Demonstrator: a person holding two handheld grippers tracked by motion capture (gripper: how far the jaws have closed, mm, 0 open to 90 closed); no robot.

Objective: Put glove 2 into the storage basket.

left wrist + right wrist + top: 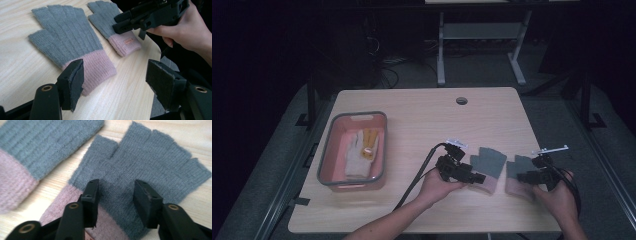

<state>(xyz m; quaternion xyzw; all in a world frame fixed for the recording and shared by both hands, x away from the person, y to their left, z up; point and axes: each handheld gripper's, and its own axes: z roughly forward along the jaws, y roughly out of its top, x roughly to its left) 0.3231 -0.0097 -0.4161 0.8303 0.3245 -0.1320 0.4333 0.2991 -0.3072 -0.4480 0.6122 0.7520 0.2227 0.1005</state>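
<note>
Two grey fingerless gloves with pink cuffs lie flat, side by side, near the table's front right. My left gripper (479, 178) is at the cuff of the left glove (490, 161). In the left gripper view it (117, 85) is wide open, one pad beside that glove's (67, 37) pink cuff and nothing between the jaws. My right gripper (522, 176) hovers low over the right glove (518, 166). Seen from its own camera, it (116, 200) is open, jaws apart just above the glove's (150, 162) grey palm near the cuff. The left glove (37, 145) lies beside it.
A pink bin with a grey rim (326, 150) stands at the table's left and holds a white and a yellow glove (359, 150). A cable hole (461, 100) sits near the far edge. Bare wood spans the table's middle and back. The right glove lies close to the right edge.
</note>
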